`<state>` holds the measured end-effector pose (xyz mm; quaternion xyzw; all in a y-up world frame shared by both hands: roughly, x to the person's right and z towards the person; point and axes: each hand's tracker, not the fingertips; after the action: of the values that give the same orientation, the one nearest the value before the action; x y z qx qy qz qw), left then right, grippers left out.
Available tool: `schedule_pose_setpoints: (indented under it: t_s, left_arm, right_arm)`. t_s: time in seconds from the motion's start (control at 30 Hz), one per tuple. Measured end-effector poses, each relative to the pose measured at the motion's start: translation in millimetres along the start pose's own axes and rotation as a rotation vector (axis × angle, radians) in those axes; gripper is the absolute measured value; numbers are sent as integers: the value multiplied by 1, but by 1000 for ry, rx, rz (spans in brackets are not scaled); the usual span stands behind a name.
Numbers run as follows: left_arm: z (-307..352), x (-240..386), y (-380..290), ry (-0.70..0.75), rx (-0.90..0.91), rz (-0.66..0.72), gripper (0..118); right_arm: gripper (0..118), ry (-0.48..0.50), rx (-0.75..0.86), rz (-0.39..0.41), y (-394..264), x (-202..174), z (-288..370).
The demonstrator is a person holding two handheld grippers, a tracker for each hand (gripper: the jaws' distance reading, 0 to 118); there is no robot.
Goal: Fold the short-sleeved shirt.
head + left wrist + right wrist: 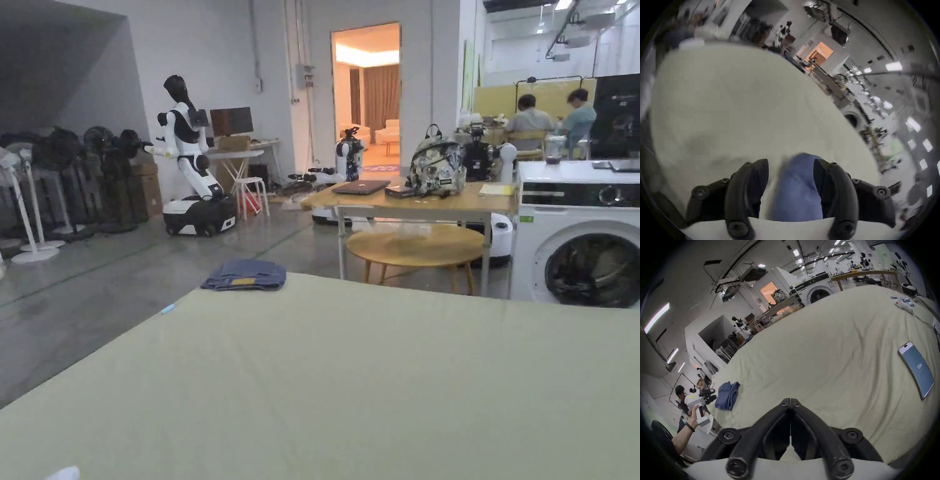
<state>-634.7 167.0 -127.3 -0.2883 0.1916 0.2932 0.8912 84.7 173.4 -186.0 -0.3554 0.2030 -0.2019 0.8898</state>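
The blue shirt is soft cloth on a matt, wrinkled sheet; the phone looks glossy.

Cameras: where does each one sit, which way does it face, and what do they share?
Head view: on the person's head, facing across the pale bed cover into the workshop; folded blue shirt at its far left corner.
Left gripper view: on the left gripper, jaws open, blue cloth between them.
Right gripper view: on the right gripper, jaws closed, a phone to its right.
Shared: shirt, cover.
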Motion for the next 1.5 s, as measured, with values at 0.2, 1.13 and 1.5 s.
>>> schedule_pose_setpoints:
  t_s: [0.2,1.13,1.5]
  left_arm:
    - [72,75,-4,-148,89,-295,57]
    - [138,318,-104,-271,546,-769,0]
    - [147,303,-88,-428,528,-620,0]
  right_arm:
    - [0,-68,107,166,28,-17,9]
    - [0,-295,553,465,73,-106,21]
    - [0,-325,559,454,75,-108,24]
